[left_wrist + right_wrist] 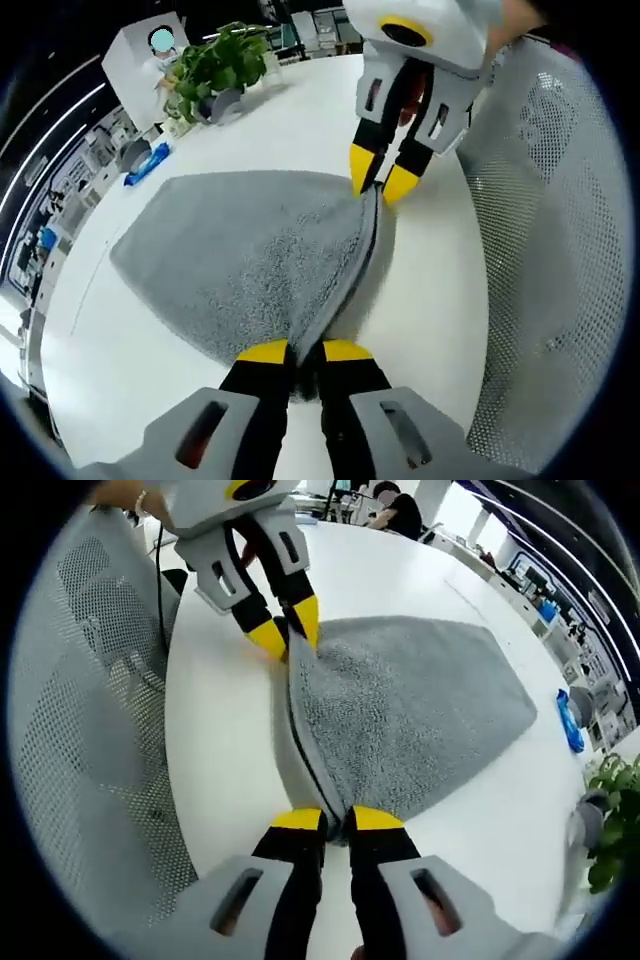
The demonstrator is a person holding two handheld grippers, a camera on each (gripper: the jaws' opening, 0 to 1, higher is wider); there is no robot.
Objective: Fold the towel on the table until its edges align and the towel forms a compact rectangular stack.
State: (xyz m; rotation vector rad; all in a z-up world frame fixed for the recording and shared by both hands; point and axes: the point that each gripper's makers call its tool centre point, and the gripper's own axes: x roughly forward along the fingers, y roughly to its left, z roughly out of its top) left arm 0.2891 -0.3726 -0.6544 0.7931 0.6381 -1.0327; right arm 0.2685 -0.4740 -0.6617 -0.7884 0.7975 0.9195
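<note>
A grey towel (250, 255) lies folded on the white table (120, 380), its doubled edge stretched taut between the two grippers. My left gripper (305, 350) is shut on the near corner of that edge. In the left gripper view the right gripper (382, 180) pinches the far corner, yellow tips together. From the right gripper view the same towel (410, 710) spreads to the right, my right gripper (337, 818) is shut on its near corner, and the left gripper (290, 632) holds the far corner.
A grey mesh chair back (550, 250) stands close by the table edge, also as the mesh chair (90, 730). A potted plant (215, 65) and a blue object (145, 165) sit at the table's far side. A person (398, 510) sits beyond the table.
</note>
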